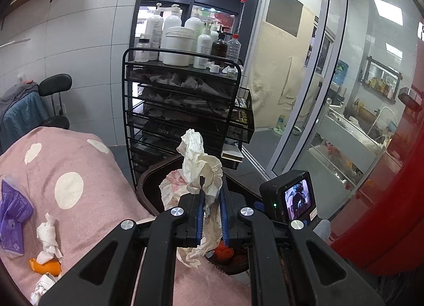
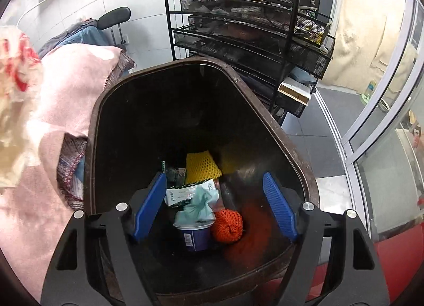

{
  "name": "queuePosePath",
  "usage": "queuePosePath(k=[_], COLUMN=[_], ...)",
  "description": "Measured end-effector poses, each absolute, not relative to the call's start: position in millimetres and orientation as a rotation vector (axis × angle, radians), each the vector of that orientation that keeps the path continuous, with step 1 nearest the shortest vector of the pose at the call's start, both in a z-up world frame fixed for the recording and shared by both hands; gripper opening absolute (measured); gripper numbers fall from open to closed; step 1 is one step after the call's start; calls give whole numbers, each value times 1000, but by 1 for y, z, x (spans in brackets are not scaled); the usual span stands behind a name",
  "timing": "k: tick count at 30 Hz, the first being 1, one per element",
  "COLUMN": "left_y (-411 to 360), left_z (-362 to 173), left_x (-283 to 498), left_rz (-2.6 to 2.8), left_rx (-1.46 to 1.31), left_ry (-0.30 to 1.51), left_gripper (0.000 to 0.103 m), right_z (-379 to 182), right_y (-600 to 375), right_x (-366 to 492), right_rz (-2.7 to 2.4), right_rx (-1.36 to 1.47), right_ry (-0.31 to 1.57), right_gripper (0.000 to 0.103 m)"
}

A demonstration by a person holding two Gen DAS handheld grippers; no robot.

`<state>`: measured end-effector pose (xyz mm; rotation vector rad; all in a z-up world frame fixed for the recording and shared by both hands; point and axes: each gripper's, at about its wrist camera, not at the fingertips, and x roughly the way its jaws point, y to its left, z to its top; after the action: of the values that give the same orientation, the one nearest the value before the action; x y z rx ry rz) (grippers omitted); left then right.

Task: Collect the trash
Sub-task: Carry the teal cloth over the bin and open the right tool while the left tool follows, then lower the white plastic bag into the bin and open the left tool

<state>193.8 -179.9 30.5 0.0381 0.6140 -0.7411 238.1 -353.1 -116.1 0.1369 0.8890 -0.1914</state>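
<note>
White wall tiles and a glass door frame the background, with a black wire rack standing at the centre of the left wrist view, its top shelf crowded with white pump bottles. Pink bedding with pale dots fills the lower left of that frame.

My left claw is pinched narrow on a crumpled tissue; the paper rises above my blue pads and trails out below them, and a red-patterned part of it bulges to the left. Behind it, at mid-frame, shows the rim of the brown trash bin.

Still on the bedding in the lower left of the left view lie a purple wrapper, a twisted white tissue, a piece of orange peel just below it, and another crumpled scrap at the bottom edge.

My right claw is spread wide and holds nothing, its fingers hanging over the bin's mouth. Down inside, at lower centre of the right view, I see a yoghurt cup, a pale green wrapper, an orange net ball touching the cup, and a yellow foam net further back. At the left edge of that frame, the held tissue shows as a blur.
</note>
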Motion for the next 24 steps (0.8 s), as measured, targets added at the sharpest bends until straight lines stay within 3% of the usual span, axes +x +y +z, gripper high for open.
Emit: queuePosePath(k=[14, 24], left_y=[-218, -241], left_z=[-6, -26], left_x=[221, 239], left_rz=[-775, -809], left_rx=[57, 62], left_ry=[719, 802], left_gripper=[11, 11], right_z=[-97, -91], right_y=[-351, -356], right_x=[192, 167], right_rz=[-181, -198], right_rx=[193, 209], right_ry=[839, 826], right_gripper=[84, 84])
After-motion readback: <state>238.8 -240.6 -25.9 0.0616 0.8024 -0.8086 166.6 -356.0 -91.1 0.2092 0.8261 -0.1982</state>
